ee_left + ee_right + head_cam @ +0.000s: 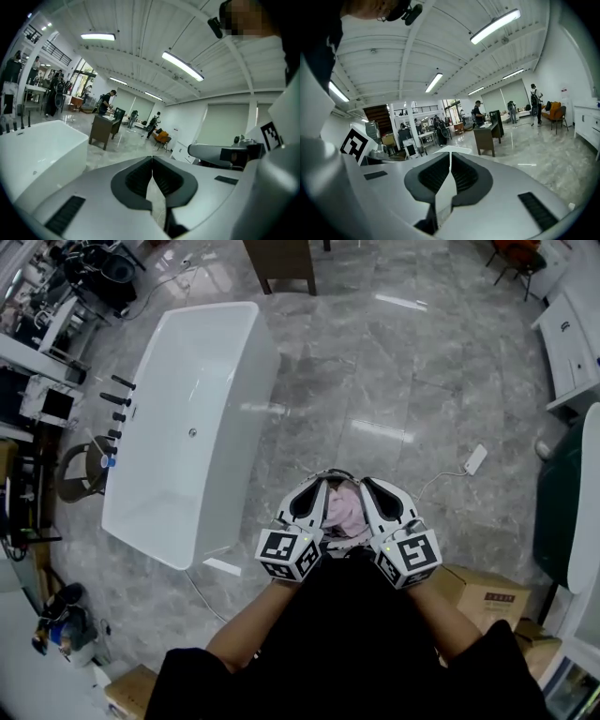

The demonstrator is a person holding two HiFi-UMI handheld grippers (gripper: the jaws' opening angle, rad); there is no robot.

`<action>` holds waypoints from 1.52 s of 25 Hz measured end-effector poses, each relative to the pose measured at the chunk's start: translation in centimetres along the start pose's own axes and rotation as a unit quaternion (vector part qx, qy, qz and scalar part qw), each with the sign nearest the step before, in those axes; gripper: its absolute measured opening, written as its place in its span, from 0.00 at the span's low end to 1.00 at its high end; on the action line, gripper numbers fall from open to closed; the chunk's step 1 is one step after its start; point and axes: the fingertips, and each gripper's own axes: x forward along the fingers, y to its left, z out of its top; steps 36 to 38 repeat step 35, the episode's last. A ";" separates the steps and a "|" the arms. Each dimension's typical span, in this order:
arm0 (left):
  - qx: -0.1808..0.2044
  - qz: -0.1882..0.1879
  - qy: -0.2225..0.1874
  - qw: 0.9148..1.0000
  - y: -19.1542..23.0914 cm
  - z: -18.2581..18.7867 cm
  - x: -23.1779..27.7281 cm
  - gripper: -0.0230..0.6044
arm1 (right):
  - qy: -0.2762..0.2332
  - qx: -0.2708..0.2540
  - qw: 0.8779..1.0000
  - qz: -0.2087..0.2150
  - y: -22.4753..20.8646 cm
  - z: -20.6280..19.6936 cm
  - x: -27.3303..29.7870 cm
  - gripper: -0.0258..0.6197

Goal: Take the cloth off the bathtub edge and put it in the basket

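Pink cloth btwn L gripper, R gripper; jaws together (both empty).

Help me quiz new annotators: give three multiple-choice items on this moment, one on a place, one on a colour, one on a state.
1. Where in the head view does the cloth show? A top left corner; B low centre, between the left gripper and the right gripper; C right edge.
2. What colour is the cloth? A pink; B green; C black.
3. How does the left gripper stand? A wide open; B shut on the cloth; C shut, nothing between its jaws.
Key: B, it peeks out between the two grippers; A, its folds are pale pink; C, the left gripper view shows the jaws together and empty.
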 end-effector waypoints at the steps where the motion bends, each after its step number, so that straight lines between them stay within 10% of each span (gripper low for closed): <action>1: 0.010 -0.005 -0.007 1.000 -0.1 0.6 -0.2 0.06 | -0.008 0.000 1.000 -0.003 0.3 0.4 0.0 0.10; 11: 0.095 -0.011 -0.051 0.994 -1.0 3.8 -1.4 0.06 | -0.014 -0.040 0.998 -0.041 1.2 1.9 0.2 0.09; 38: 0.082 0.000 -0.046 0.996 3.6 4.7 -2.7 0.06 | 0.007 -0.052 0.996 -0.073 2.7 1.9 4.1 0.09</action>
